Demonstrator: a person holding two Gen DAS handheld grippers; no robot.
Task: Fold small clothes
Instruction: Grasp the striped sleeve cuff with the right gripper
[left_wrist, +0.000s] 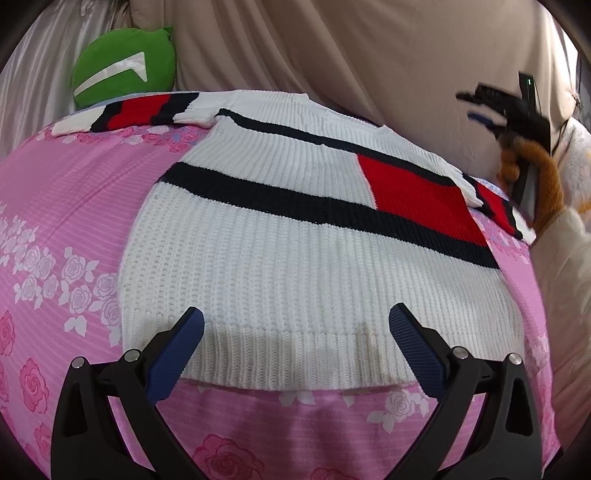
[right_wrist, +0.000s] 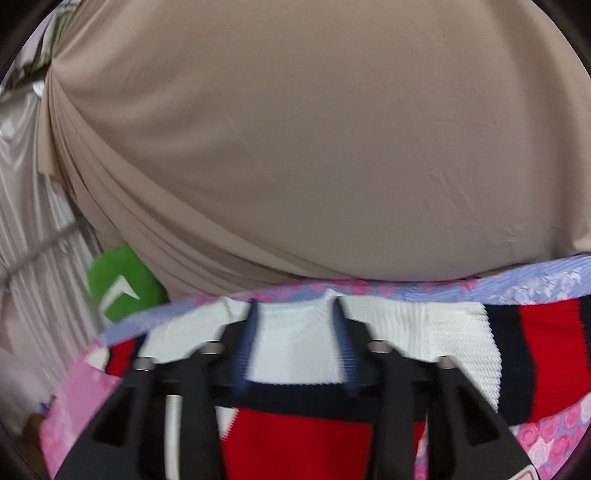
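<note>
My left gripper (left_wrist: 295, 350) hovers low over the ribbed hem of the white knit sweater (left_wrist: 295, 251), its blue pads (left_wrist: 177, 354) spread wide and pressing on nothing. The sweater lies flat, apparently face up, on the pink rose-print bedspread (left_wrist: 66, 229), hem nearest me, navy bands and a red block across the chest, one striped sleeve (left_wrist: 125, 112) stretched out to the far left and the other sleeve (left_wrist: 495, 206) trailing off to the right.

Farther out, my right gripper (right_wrist: 295, 339) appears in its own blurred view above the sweater's upper part, near the neckline. Its jaws stand about halfway apart, and I see no cloth pinched between them. From the left view it shows as a dark shape held by a hand in a brown fuzzy sleeve (left_wrist: 543, 177), clear of the fabric.

As I judge it, the garment is spread and the first fold is yet to be made. To do it well I would take the right sleeve near its cuff and the hem corner on the same side, pinch only the layers I mean to move, and carry both inward together so the edge lands straight along the body; the loose knit may stretch or drag if lifted from one point.

Beyond the bed sit a green cushion (left_wrist: 122, 70) and a beige curtain (left_wrist: 332, 48).
</note>
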